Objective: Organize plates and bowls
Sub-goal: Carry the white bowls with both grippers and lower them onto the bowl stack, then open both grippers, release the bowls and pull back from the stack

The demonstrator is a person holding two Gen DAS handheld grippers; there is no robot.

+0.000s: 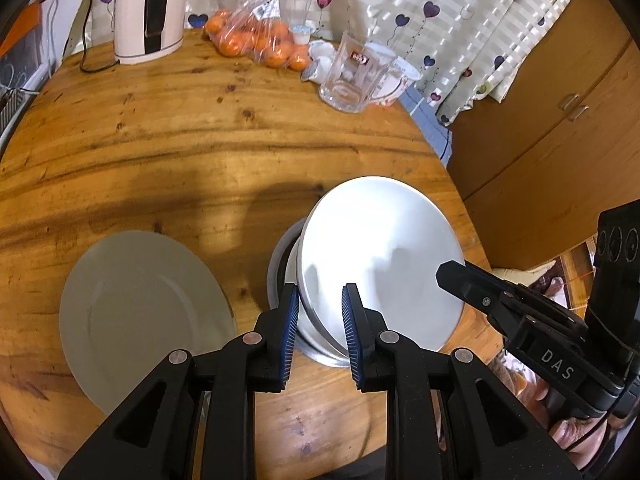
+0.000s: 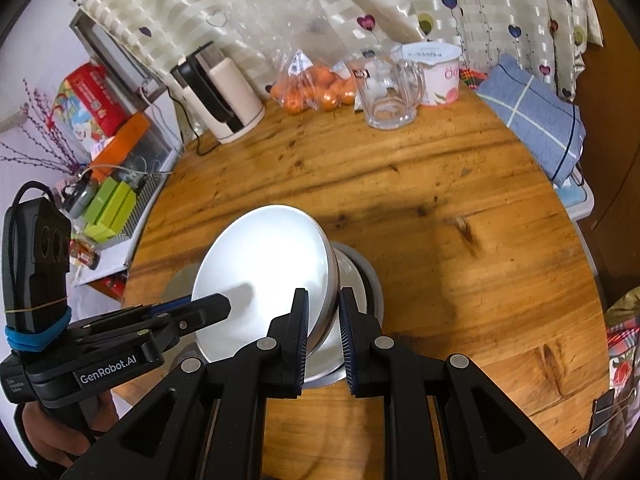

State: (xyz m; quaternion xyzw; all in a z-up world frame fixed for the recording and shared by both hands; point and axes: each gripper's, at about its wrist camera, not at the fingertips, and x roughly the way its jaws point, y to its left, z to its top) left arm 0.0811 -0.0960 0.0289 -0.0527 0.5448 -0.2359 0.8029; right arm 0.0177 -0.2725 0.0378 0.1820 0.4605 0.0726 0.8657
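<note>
both claws pinch one white bowl by its rim: the left claw [image 1: 320, 334] clamps the near-left edge, the right claw [image 2: 324, 338] the opposite edge, and the bowl [image 1: 380, 256] hangs tilted just above a steel-grey bowl [image 1: 280, 264] sitting on the round wooden bench [image 1: 200, 152]. a white plate [image 1: 140, 312] lies flat beside them, unstacked. judging by this, the nesting of bowls is nearly made but not yet let go; the plate looks left to deal with. further out stand a kettle [image 1: 148, 12], a bag of oranges [image 1: 256, 40] and a glass mug [image 1: 356, 76]
</note>
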